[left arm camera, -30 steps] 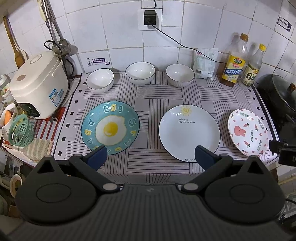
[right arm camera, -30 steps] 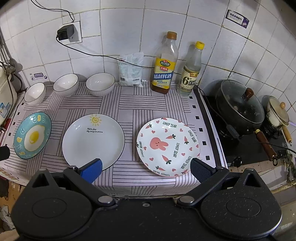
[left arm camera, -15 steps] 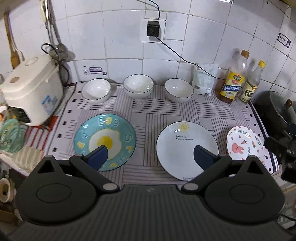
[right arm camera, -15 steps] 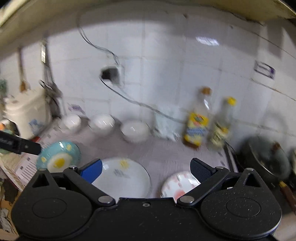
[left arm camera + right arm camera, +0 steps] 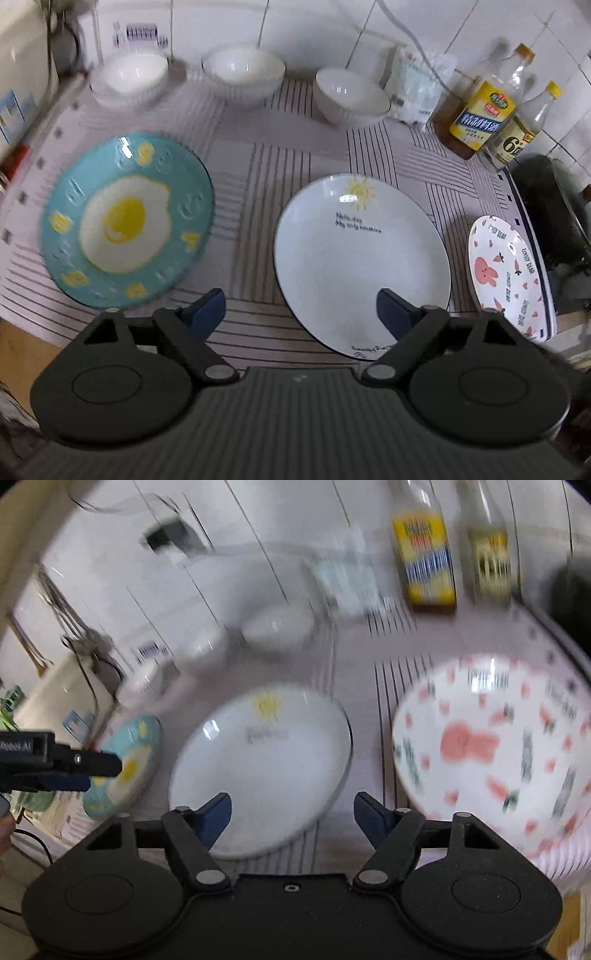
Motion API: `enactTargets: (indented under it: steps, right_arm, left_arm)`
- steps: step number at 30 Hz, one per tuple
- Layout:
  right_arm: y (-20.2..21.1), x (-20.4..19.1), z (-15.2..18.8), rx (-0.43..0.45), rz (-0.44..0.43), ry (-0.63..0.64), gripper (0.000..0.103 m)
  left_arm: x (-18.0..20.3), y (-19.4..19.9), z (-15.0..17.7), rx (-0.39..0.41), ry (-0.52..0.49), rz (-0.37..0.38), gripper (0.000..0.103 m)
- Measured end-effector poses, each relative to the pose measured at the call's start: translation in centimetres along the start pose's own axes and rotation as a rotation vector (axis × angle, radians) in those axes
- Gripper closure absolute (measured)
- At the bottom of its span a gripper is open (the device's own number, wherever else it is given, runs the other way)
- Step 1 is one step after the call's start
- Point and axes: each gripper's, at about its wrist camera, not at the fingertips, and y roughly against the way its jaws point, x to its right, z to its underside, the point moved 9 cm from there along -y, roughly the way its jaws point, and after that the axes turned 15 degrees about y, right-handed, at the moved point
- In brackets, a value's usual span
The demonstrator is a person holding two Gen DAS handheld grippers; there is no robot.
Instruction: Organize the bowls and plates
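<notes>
Striped cloth (image 5: 280,177) shows between separated plates; left claw (image 5: 301,314) and right claw (image 5: 291,812) gape, holding nothing.

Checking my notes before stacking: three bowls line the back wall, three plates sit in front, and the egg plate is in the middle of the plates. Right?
Not quite. The sun plate is in the middle; the egg plate is leftmost and the bunny plate rightmost, as the left wrist view shows. The three bowls do line the back wall.
</notes>
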Motion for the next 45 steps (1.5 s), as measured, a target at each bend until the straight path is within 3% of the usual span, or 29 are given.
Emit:
enactTargets:
  steps: [5,7,9,11,13,15,16,17,20,28,32,45]
  right_arm:
    - [-2.4,-0.1,2.2,-0.044,-0.037,-0.079,0.034]
    - [-2.9,0.0,2.3,-0.043,-0.037,-0.086,0.036]
    - [-3.4,0.1,2.2,-0.031,-0.033,-0.083,0.039]
    - [-3.7,0.1,1.9,-0.003,-0.026,-0.072,0.04]
    - [-4.4,0.3,1.7,0.007,-0.025,-0.084,0.046]
    - [-5.0,0.4,1.7,-0.008,-0.035,-0.089,0.058]
    - [-5.2,0.4,1.8,-0.017,-0.026,-0.08,0.062]
    - [-5.4,0.4,1.8,-0.035,-0.011,-0.064,0.072]
    - [-5.4,1.2,1.9,-0.045,-0.028,-0.107,0.078]
    - [-5.4,0.8,1.7,-0.045,-0.047,-0.057,0.078]
    - [-5.3,0.6,1.2,-0.031,-0.086,-0.055,0.077]
    - [-8.3,2.1,-3.7,-0.028,-0.13,0.024,0.077]
  left_arm:
    - [-0.3,-3.6,0.4,-0.013,0.037,-0.023,0.035]
    - [-0.9,-4.6,0.4,-0.01,0.066,-0.05,0.037]
    - [-1.6,-5.6,0.3,0.007,0.091,-0.107,0.047]
    - [-1.6,-6.0,0.3,0.006,0.086,-0.112,0.052]
    - [-1.4,-6.2,0.4,-0.001,0.066,-0.098,0.062]
    - [-1.0,-6.3,0.7,-0.021,0.044,-0.075,0.081]
    - [-0.9,-6.7,1.0,-0.047,0.035,-0.062,0.085]
    - [-1.0,-7.0,1.2,-0.075,0.04,-0.063,0.088]
    - [-1.1,-7.1,1.4,-0.086,0.041,-0.052,0.088]
    - [-0.8,-6.5,1.0,-0.078,-0.053,-0.092,0.087]
    - [-0.9,-6.2,0.5,-0.076,-0.054,-0.074,0.087]
    - [0.7,-7.0,-2.8,-0.053,-0.081,-0.039,0.087]
